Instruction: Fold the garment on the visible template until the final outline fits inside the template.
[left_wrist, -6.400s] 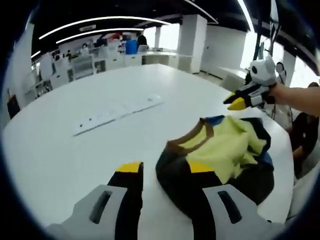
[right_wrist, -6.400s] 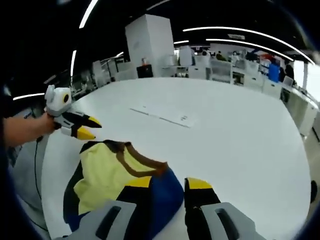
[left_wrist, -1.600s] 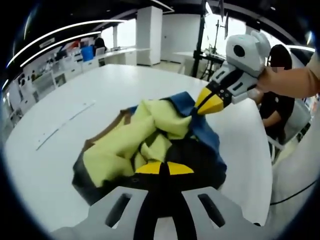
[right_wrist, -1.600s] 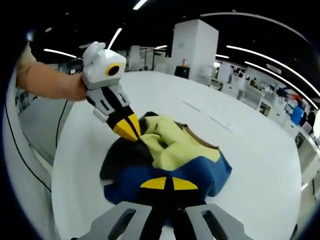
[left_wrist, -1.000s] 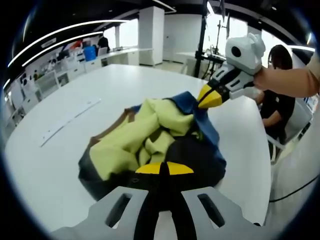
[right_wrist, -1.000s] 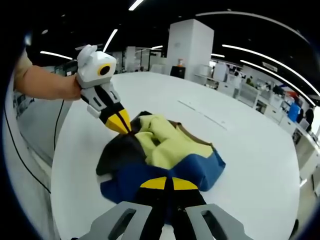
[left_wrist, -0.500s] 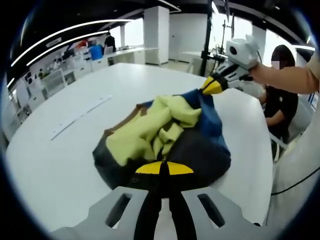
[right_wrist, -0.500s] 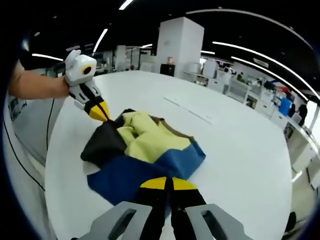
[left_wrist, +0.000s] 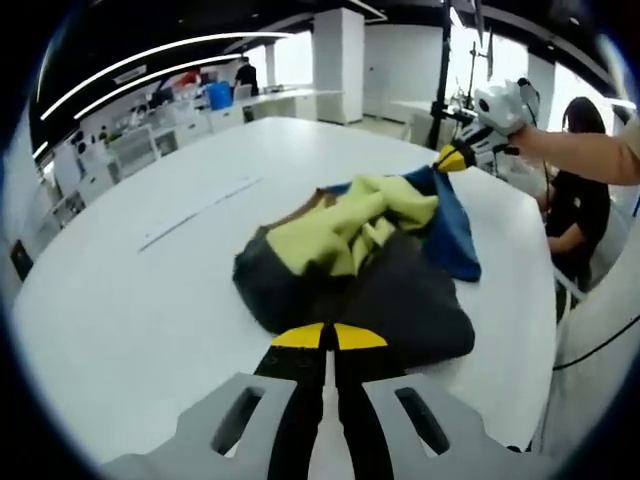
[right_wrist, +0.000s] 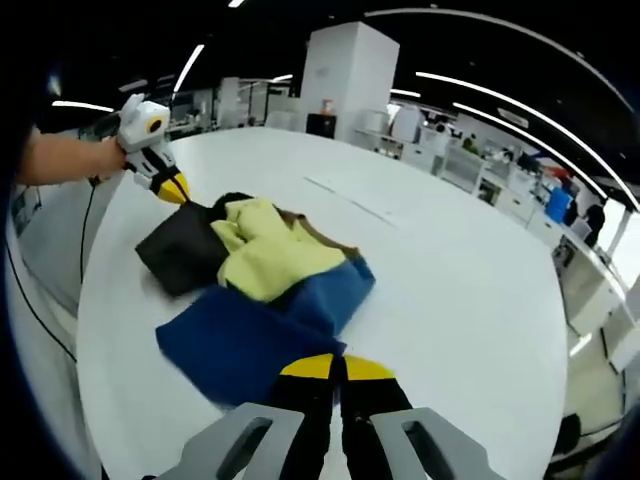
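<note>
Since half a second ago, both grippers drawn further apart; garment stretched flatter and longer between them.

Item: garment (left_wrist: 365, 255) (right_wrist: 255, 290), panels of dark grey, pale yellow and blue with a brown trim, bunched at the middle. Location: on the white table (left_wrist: 140, 300) (right_wrist: 460, 290), toward its near edge.

Left gripper (left_wrist: 329, 337): yellow-tipped jaws pressed together, clamping the dark grey edge of the garment; in the right gripper view it (right_wrist: 172, 190) sits at the far left, held by a hand (right_wrist: 105, 155), pinching the same dark corner.

Right gripper (right_wrist: 336, 367): jaws closed tight on the blue edge; in the left gripper view it (left_wrist: 450, 160) grips the blue corner at the far right.

Also: long pale strip (left_wrist: 200, 205) (right_wrist: 350, 200) lying flat on the table beyond the garment, apart from it. Seated person (left_wrist: 580, 215) at the right of the left gripper view.
</note>
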